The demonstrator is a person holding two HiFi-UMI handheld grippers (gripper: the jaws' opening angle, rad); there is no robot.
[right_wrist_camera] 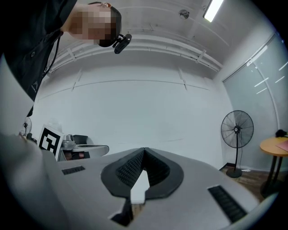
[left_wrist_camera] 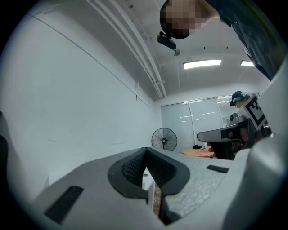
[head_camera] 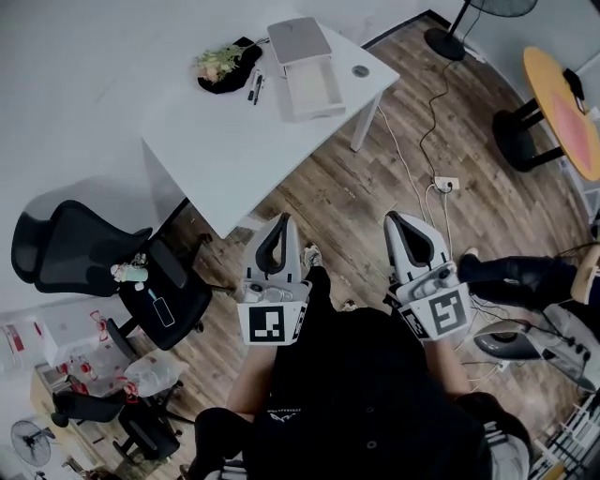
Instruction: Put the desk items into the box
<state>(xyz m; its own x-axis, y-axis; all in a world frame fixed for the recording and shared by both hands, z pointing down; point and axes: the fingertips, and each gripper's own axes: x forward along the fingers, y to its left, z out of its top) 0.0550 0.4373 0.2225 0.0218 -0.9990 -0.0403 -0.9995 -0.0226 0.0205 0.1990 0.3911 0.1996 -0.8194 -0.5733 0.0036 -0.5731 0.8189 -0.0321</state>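
Observation:
An open beige box (head_camera: 312,84) lies on the white table (head_camera: 234,150) at the far side, its lid (head_camera: 299,39) flipped back behind it. To its left sit a black dish with a small plant (head_camera: 224,64), two pens (head_camera: 255,87), and to its right a small round item (head_camera: 361,70). My left gripper (head_camera: 281,223) and right gripper (head_camera: 393,220) are both shut and empty, held close to my body over the wooden floor, well short of the table. In the left gripper view the left gripper (left_wrist_camera: 145,152) points level across the room; the right gripper (right_wrist_camera: 144,152) does the same in its own view.
A black office chair (head_camera: 103,258) stands left of the table, holding small items. A floor fan (head_camera: 469,23), an orange round table (head_camera: 567,108), a power strip (head_camera: 444,185) with cables, and an iron (head_camera: 511,339) lie to the right. Clutter fills the lower left.

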